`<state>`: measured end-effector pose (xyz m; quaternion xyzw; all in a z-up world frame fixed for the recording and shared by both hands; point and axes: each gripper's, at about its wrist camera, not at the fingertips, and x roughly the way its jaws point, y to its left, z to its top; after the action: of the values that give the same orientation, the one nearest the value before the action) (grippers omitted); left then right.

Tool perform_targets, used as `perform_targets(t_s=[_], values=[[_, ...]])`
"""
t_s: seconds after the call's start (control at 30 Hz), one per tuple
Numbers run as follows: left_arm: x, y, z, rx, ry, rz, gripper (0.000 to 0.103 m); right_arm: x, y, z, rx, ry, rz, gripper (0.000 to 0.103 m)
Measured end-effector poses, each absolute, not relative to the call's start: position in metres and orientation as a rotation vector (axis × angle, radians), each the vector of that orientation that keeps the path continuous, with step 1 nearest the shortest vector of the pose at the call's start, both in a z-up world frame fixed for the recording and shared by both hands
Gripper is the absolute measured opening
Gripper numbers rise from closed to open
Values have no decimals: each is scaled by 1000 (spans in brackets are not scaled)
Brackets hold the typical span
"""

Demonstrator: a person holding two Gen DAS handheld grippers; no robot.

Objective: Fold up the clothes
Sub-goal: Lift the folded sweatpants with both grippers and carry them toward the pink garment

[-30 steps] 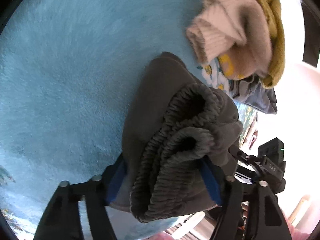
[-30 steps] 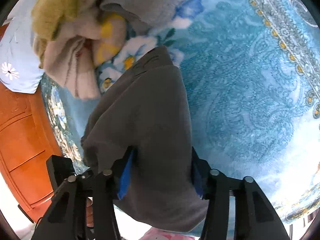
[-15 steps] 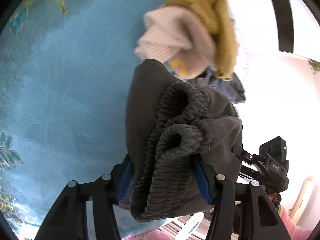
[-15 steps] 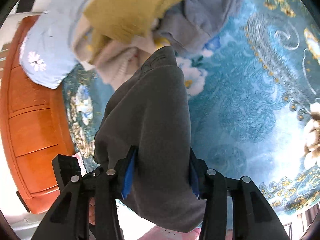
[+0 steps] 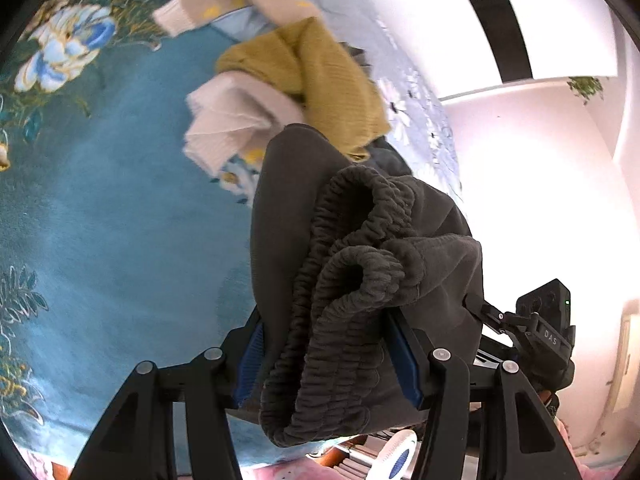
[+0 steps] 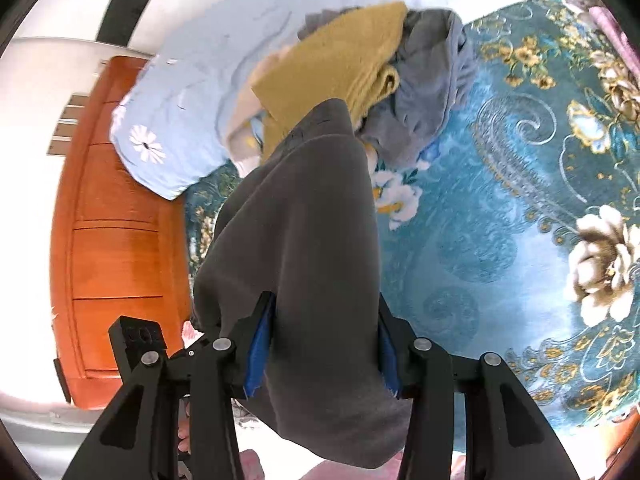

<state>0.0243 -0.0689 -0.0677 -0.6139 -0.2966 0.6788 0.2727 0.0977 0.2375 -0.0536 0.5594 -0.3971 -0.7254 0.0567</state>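
Observation:
Dark grey sweatpants (image 5: 360, 240) hang between both grippers above the blue floral bedspread (image 5: 100, 220). My left gripper (image 5: 326, 320) is shut on the bunched elastic waistband, which bulges over the blue pads. My right gripper (image 6: 324, 308) is shut on a smooth stretch of the same sweatpants (image 6: 304, 220), and the cloth drapes down and away from it. The lower end of the sweatpants reaches toward the clothes pile. In the left wrist view the other gripper's black body (image 5: 544, 332) shows at the right.
A pile of clothes lies beyond the sweatpants: a mustard sweater (image 5: 320, 76), a cream knit (image 5: 232, 120) and a grey-blue garment (image 6: 432, 80). A light blue daisy-print pillow (image 6: 180, 100) lies behind the pile. An orange wooden panel (image 6: 112, 240) stands at the bed's edge.
Both grippers have risen with the sweatpants; the bedspread and the clothes pile now look farther away. The left jaws closed a little tighter on the waistband.

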Motion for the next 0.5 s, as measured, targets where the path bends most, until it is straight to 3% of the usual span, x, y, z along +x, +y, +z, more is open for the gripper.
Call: perform_targets(t_s=[0.5], values=[[139, 90, 10, -1504, -839, 2000, 59, 184, 415, 10, 1428, -1127, -2238, 48]])
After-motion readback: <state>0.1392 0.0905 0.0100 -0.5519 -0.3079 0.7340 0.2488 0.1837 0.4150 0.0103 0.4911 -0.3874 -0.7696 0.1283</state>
